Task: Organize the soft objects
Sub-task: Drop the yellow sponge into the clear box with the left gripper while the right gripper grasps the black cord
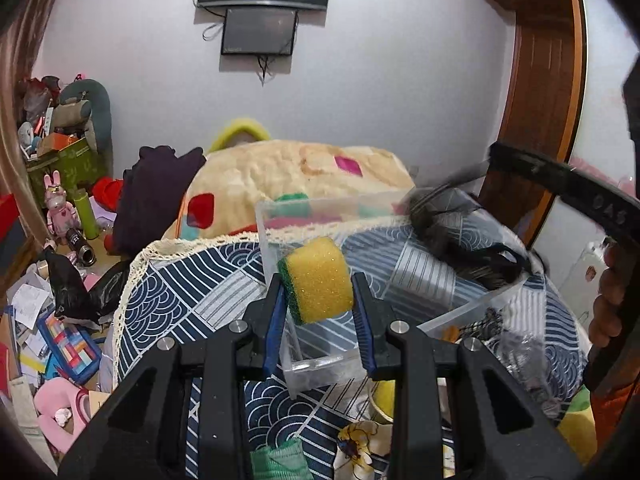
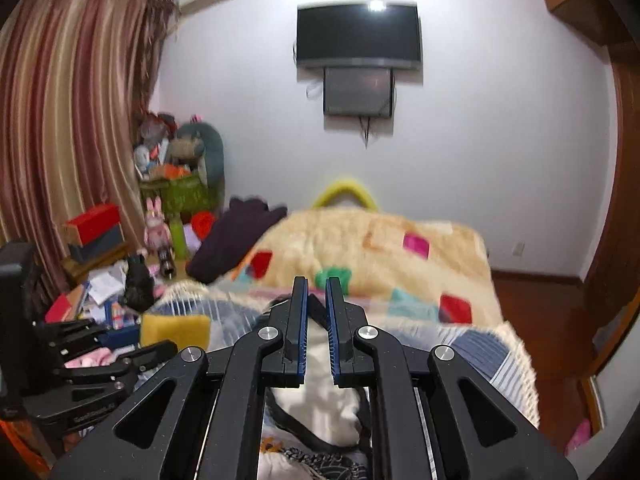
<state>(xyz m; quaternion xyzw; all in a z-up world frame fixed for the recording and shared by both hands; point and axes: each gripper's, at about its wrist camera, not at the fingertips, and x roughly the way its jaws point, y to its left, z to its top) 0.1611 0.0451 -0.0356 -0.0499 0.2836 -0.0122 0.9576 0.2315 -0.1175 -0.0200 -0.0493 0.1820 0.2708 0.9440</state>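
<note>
A cluttered bedroom, a patterned cloth (image 1: 192, 292) spread across mid-frame. The left gripper (image 1: 318, 300) has its jaws clamped on a yellow sponge (image 1: 316, 280) above the clear bin (image 1: 320, 216). The right gripper (image 2: 317, 320) is nearly closed, apparently empty. Lower the sponge well inside before letting go.

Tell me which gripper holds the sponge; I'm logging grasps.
The left gripper: the yellow-green sponge sits squeezed between its fingers above the clear bin. The right gripper holds no sponge.
</note>
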